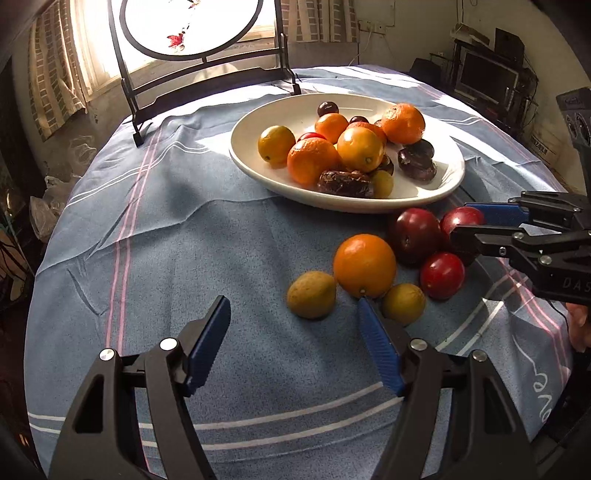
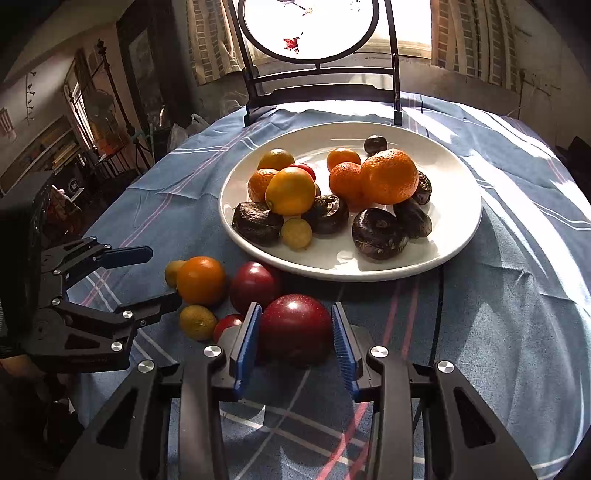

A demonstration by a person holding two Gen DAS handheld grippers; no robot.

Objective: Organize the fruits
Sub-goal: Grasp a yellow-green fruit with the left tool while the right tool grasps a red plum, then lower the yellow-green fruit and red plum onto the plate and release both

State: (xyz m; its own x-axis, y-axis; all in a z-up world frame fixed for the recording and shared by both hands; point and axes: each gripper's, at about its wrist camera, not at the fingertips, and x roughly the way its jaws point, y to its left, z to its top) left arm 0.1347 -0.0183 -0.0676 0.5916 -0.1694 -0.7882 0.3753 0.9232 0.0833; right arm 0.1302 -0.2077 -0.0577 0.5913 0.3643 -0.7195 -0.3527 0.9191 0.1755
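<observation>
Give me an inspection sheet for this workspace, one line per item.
Surface: round table under a blue striped tablecloth, wrinkled.
Job's things: white plate piled with oranges, yellow fruit and dark fruit. Loose on the cloth beside it: one orange, two yellow-green fruits, three red plums.
Clutter: nothing seen on the cloth apart from a framed round screen standing behind the plate.
Grippers: left gripper open, empty, short of the loose fruit. Right gripper straddles a red plum; left finger appears to touch, right finger shows a gap.
Cables: thin black cable across the cloth near the plate.
Surroundings: sunlit curtained window, shelves with electronics.
</observation>
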